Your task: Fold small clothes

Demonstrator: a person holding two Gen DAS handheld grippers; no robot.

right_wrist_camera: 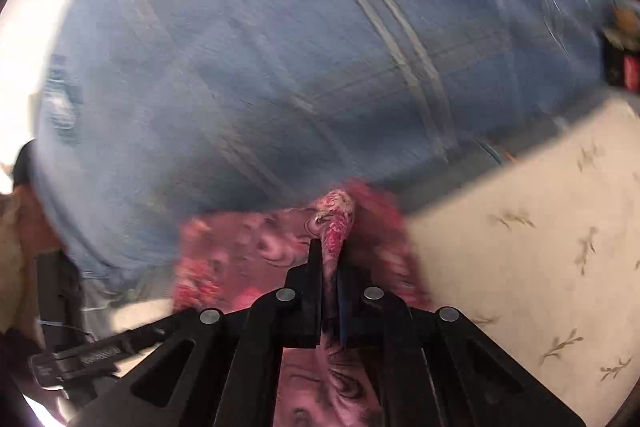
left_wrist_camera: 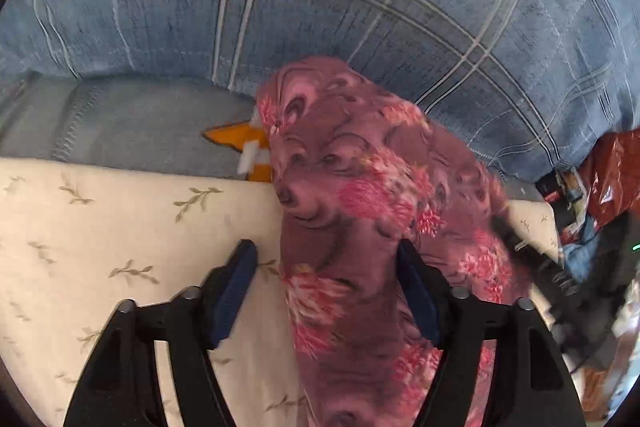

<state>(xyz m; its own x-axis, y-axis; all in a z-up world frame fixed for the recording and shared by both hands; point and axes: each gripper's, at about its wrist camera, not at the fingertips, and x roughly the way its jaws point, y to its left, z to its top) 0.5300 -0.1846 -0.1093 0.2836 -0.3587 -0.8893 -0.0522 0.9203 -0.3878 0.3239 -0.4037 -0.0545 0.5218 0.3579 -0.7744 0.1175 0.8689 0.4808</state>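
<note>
Floral garment (left_wrist_camera: 352,227) hangs bunched above the cream leaf-print sheet (left_wrist_camera: 120,227); right gripper (right_wrist_camera: 334,251) clamps a pinched fold, left gripper (left_wrist_camera: 326,259) jaws apart, cloth between, not pressed. Close left on an edge before spreading flat

The left gripper (left_wrist_camera: 326,255) points steeply downward with its 2 black fingers spread wide; the blue pads (left_wrist_camera: 234,291) face each other across a broad gap, and the floral cloth (left_wrist_camera: 352,211) hangs through that gap against the right-hand pad without being pinched. The right gripper (right_wrist_camera: 330,251) also tilts downward, its 2 fingers drawn together and clamping a bunched fold of the same cloth between the tips
</note>
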